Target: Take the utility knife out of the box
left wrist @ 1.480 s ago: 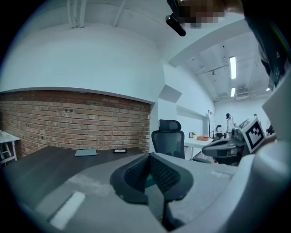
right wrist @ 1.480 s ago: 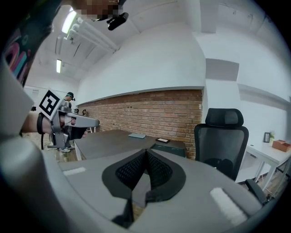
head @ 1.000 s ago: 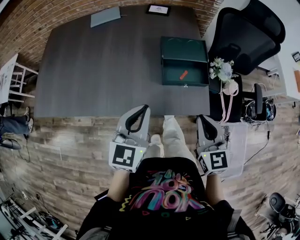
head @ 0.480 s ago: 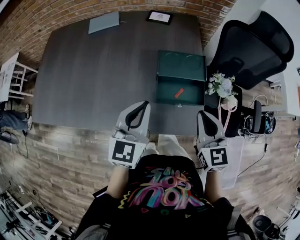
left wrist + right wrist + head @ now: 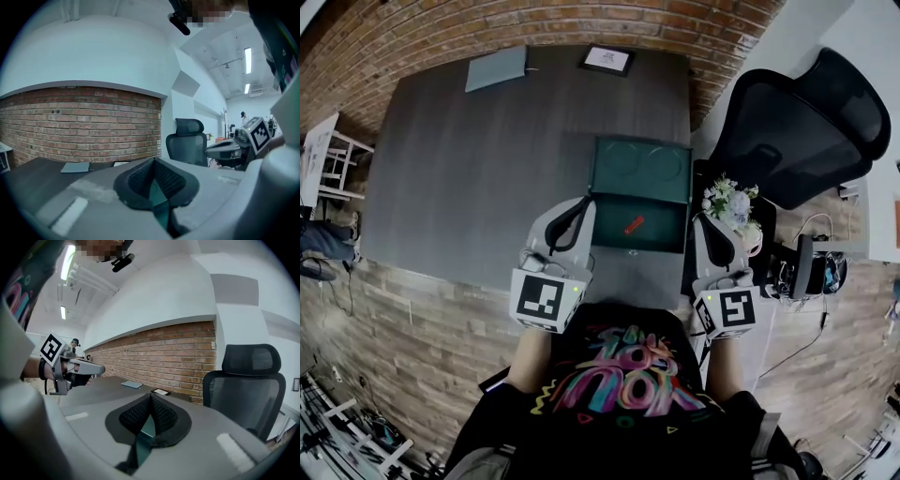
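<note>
A dark green box [image 5: 639, 192] lies open on the table, lid folded back. The orange-red utility knife [image 5: 634, 224] rests in its tray. My left gripper [image 5: 584, 202] hovers over the table edge just left of the box, jaws shut and empty. My right gripper [image 5: 709, 219] sits just right of the box, past the table's side edge, its jaws closed together with nothing in them. In the left gripper view the mesh pads [image 5: 140, 180] meet at the tip [image 5: 154, 160]. The right gripper view shows its own pads meeting the same way [image 5: 150, 395]. The box is hidden in both gripper views.
The dark table [image 5: 469, 178] carries a grey notebook [image 5: 497, 68] and a framed card [image 5: 607, 60] at its far edge by the brick wall. A black office chair [image 5: 806, 122] and a bunch of flowers [image 5: 731, 208] stand right of the table.
The person has stepped up to the table. Both grippers have advanced from over the floor to either side of the open box, which now lies much closer.
</note>
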The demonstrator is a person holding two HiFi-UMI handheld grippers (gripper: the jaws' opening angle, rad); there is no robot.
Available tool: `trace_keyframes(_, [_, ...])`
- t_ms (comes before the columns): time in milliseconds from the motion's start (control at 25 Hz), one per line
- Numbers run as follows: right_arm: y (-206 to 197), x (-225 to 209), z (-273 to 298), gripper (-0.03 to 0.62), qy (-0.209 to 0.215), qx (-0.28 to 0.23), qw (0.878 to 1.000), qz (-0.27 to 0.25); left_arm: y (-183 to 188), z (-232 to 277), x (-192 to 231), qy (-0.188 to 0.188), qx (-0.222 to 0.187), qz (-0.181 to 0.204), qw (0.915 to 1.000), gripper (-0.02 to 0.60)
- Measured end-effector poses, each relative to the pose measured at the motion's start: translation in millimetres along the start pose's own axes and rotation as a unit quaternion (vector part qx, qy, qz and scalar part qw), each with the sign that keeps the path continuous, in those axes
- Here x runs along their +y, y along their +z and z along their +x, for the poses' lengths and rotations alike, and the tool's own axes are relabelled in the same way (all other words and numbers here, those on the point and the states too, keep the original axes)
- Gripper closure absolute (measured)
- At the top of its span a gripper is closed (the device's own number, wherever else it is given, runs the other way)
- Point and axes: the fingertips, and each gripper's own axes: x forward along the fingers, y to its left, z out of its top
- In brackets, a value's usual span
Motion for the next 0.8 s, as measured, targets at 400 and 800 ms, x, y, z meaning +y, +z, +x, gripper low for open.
trace_keyframes(400, [-1.0,-10.8,23.4,0.594,0.016,0.010,1.000,0.014,0.4,21.7,5.7,0.000,0.012,0.000,0.9999,0.581])
trace_keyframes(800, [5.6,-6.2,30.1,0.594,0.007,0.007,1.000,0.013,8.6,38.6,0.5,-0.029,0.003,0.011,0.9995,0.581])
